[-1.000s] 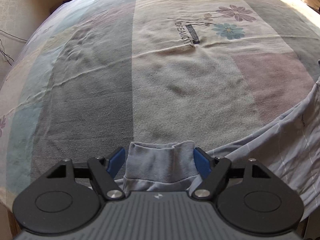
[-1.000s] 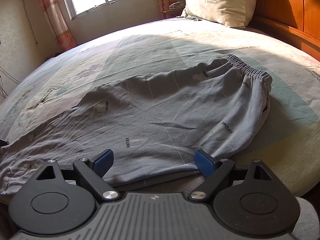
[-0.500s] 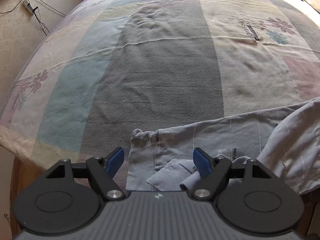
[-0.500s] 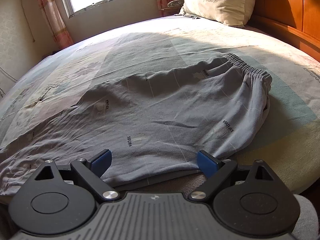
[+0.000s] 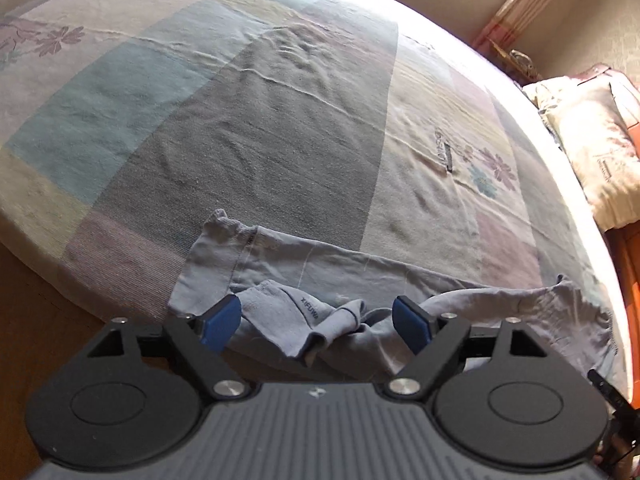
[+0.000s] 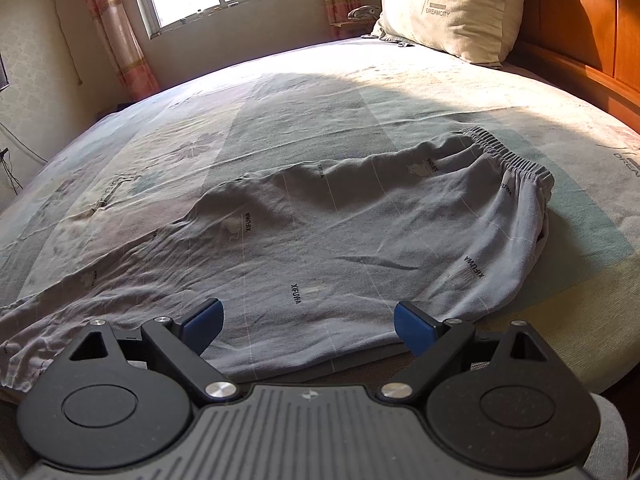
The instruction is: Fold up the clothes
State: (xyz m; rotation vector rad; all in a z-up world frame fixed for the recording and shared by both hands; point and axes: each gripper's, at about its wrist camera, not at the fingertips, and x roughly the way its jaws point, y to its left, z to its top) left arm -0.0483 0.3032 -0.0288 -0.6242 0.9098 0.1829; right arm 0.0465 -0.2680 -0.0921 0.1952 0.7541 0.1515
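Left wrist view: left gripper (image 5: 316, 320) spread wide, gripping nothing, hovering over crumpled leg cuff (image 5: 304, 324) of pants (image 6: 360, 248) at bed (image 5: 240, 128) edge. Right gripper (image 6: 308, 320) likewise released, nearer waistband (image 6: 508, 152). Pants lying lengthwise left-right; cuff nearest left.

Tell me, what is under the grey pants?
The patchwork bedsheet lies under the pants. Its pattern beneath them is covered. Whether anything else lies there cannot be seen.

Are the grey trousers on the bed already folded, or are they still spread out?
Spread out. The grey trousers lie flat lengthwise on the bed sheet, the elastic waistband at one end; only the leg cuffs are crumpled.
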